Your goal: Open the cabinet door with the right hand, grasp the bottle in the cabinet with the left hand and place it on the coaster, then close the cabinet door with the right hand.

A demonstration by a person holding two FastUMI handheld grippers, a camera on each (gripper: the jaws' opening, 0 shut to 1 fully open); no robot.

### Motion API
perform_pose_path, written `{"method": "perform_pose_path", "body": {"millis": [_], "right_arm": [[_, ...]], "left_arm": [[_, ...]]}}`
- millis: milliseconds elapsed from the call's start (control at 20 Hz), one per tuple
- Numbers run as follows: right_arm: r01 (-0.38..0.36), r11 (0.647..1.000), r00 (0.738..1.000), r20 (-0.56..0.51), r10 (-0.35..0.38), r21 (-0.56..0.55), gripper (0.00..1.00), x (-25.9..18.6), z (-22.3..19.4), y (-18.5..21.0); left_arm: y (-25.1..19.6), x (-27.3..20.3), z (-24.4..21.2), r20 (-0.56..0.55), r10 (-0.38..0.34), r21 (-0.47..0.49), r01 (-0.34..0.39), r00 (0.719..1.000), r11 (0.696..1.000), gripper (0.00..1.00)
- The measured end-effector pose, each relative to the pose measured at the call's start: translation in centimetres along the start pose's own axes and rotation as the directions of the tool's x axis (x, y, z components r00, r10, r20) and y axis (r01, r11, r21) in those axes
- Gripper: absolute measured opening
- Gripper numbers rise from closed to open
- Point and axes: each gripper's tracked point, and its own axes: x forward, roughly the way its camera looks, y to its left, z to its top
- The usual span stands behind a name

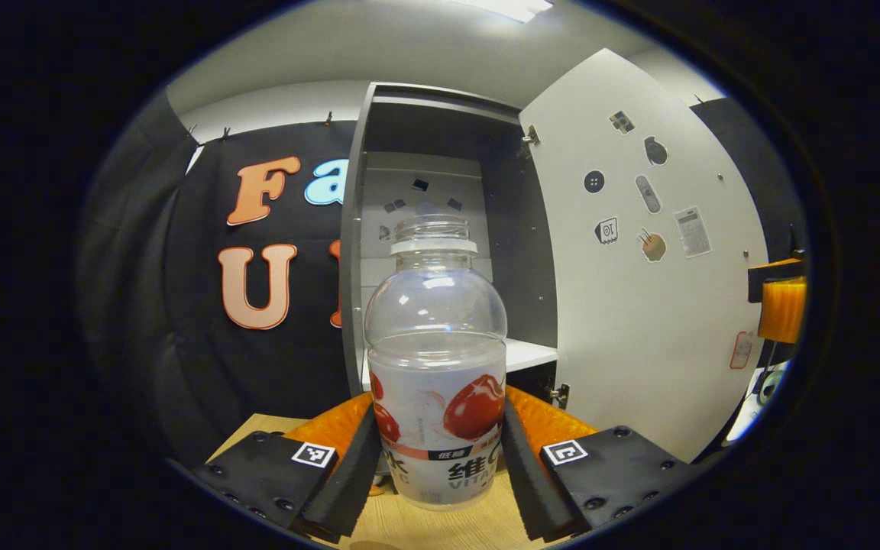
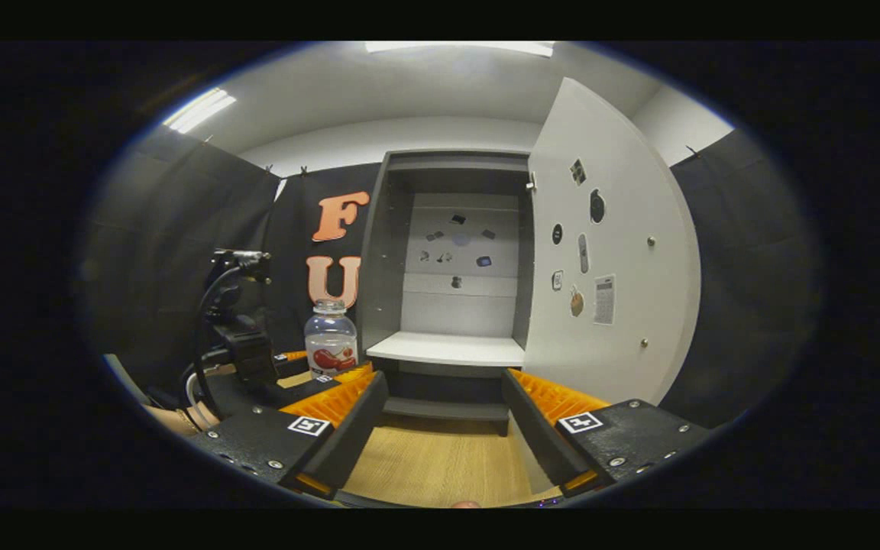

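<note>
Bottle (image 1: 437, 382) out of cabinet (image 2: 448, 260), upright, low over tabletop (image 1: 409, 527), left hand-held gripper (image 1: 440, 451) clamped on its label both sides. Coaster not visible. Step: carry/place; next needs locating coaster & lowering straight. Right hand-held gripper (image 2: 444, 428) wide open, empty, facing open door (image 2: 608, 260), to close w/ after.

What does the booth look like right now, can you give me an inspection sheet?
Surface: wooden tabletop, bare between the right gripper's fingers.
Job's things: bottle out of the cabinet, uncapped; cabinet door wide open; white shelf bare.
Clutter: nothing seen.
Grippers: left gripper shut on bottle; right gripper open.
Cables: black cable looping behind the left gripper.
Surroundings: black cloth wall, ceiling light.
</note>
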Motion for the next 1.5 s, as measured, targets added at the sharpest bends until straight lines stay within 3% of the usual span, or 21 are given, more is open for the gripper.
{"method": "perform_pose_path", "body": {"millis": [100,150,350,900,1100,1300,1500], "right_arm": [[-0.003,1.000,1.000,0.018,0.003,0.004,0.89,-0.4,0.0,0.7],[-0.004,1.000,1.000,0.026,0.004,0.010,0.93,-0.4,0.1,1.1],[-0.005,1.000,0.999,0.050,0.004,0.015,0.93,0.2,-0.2,2.4],[0.080,0.995,0.993,0.087,-0.085,0.055,0.93,1.7,-1.0,3.8],[0.110,0.994,0.991,0.072,-0.109,-0.009,0.93,2.7,-2.1,4.4],[0.087,0.995,0.995,0.045,-0.089,0.042,0.93,3.8,-3.2,6.1],[0.082,0.996,0.997,-0.008,-0.082,0.016,0.93,4.8,-4.9,6.7]], "left_arm": [[1.1,-1.0,-1.0,0.011,0.019,0.006,-0.019,1.000,1.000,0.84],[1.7,-1.4,-1.4,0.018,0.021,0.011,-0.021,1.000,1.000,0.84],[3.9,-2.6,-4.1,0.024,0.029,0.020,-0.029,0.999,0.999,0.84],[8.4,-4.9,-15.3,-0.059,0.028,0.016,-0.027,0.998,1.000,0.84],[9.8,-5.4,-19.4,-0.097,0.041,-0.013,-0.042,0.994,0.999,0.84],[9.7,-5.6,-22.7,-0.124,0.044,0.010,-0.043,0.991,0.999,0.84],[10.3,-5.5,-25.4,-0.148,0.064,0.006,-0.063,0.987,0.998,0.84]]}}
